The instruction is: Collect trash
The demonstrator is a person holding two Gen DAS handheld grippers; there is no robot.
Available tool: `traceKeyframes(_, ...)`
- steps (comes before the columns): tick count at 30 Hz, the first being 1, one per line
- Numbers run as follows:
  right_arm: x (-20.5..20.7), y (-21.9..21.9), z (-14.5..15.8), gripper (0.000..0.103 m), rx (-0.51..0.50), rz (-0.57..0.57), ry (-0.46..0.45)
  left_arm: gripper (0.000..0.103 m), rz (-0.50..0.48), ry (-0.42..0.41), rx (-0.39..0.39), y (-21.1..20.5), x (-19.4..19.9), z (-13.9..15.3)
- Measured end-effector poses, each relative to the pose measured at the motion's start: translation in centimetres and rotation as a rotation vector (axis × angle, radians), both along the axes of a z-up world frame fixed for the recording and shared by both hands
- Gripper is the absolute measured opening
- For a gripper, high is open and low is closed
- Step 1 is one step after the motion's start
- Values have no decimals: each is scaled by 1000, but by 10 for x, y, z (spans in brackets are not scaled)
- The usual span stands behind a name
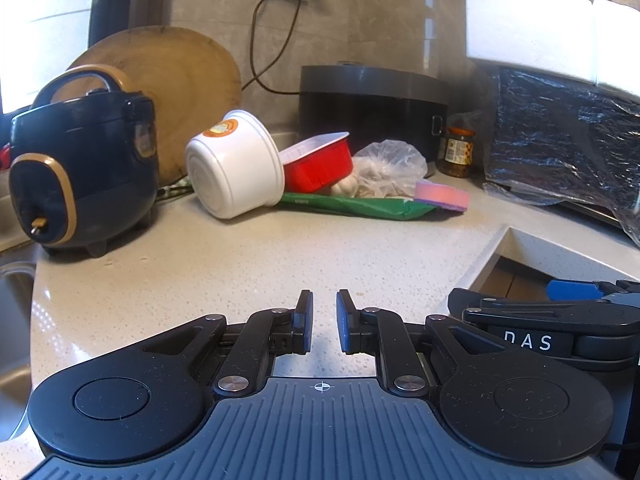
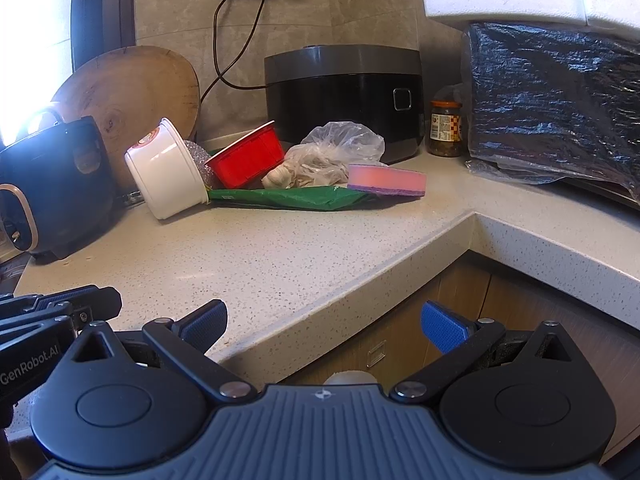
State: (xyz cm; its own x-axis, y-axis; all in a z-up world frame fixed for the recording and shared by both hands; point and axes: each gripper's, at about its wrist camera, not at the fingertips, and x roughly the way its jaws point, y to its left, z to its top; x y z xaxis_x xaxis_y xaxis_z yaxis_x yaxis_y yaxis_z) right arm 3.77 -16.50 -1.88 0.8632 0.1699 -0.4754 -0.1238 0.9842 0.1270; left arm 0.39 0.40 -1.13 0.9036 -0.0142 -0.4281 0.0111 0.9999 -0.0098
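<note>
Thin white plastic, the tipped tub [image 2: 166,170] lies on the counter [image 2: 280,256] against the red tray [image 2: 248,162] and over the green wrapper [image 2: 288,198]; light, crushable, so I'd pinch its rim. My left gripper [image 1: 324,322] is nearly closed, right gripper [image 2: 324,326] wide apart, both empty

The speckled countertop [image 2: 304,248] (pale stone) bears a navy rice cooker [image 1: 80,168], tipped white bowl [image 2: 166,176], green wrapper [image 2: 288,198], black cooker [image 2: 344,96] and jar [image 2: 445,128].
</note>
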Motion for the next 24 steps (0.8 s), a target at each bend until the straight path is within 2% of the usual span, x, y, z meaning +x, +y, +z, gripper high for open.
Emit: traceKeyframes(24, -6, 1, 3, 103, 1, 12, -17, 17, -16, 4, -6, -3, -4, 2)
